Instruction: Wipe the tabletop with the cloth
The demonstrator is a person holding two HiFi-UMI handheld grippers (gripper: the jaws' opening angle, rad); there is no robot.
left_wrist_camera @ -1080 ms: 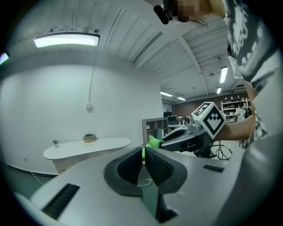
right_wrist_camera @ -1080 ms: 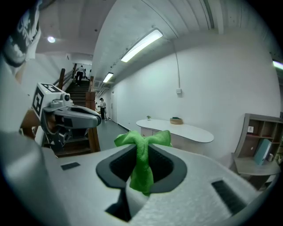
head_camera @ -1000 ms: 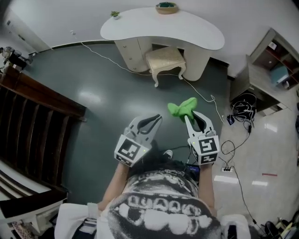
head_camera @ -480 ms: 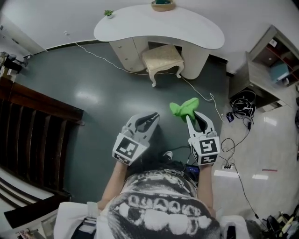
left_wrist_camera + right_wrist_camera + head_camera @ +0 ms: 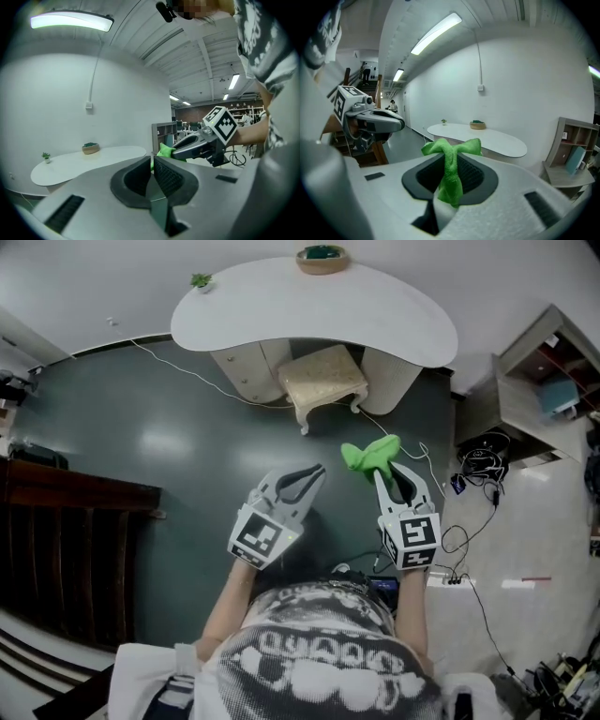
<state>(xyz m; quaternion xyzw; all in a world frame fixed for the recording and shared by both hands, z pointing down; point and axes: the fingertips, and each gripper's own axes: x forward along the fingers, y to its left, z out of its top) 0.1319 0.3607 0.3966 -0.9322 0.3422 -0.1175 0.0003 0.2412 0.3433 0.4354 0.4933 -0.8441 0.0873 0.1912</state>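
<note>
A bright green cloth [image 5: 369,455] is pinched in my right gripper [image 5: 382,469], bunched and sticking out past the jaw tips; in the right gripper view the cloth [image 5: 451,168] hangs between the closed jaws. My left gripper [image 5: 315,471] is shut with nothing in it, held beside the right one over the dark floor. The white kidney-shaped tabletop [image 5: 281,306] lies ahead, well beyond both grippers. It also shows in the left gripper view as a white tabletop [image 5: 75,164] and in the right gripper view as a white tabletop [image 5: 487,138].
A cream stool [image 5: 323,381] sits under the table. A bowl [image 5: 322,258] and a small plant [image 5: 201,280] stand on the tabletop's far edge. A shelf unit [image 5: 544,390] and tangled cables [image 5: 483,465] are at right; a dark wooden stair rail [image 5: 66,493] is at left.
The table and stool have come nearer and shifted lower in the head view as the person moved forward. Both grippers keep their pose; the cloth stays gripped.
</note>
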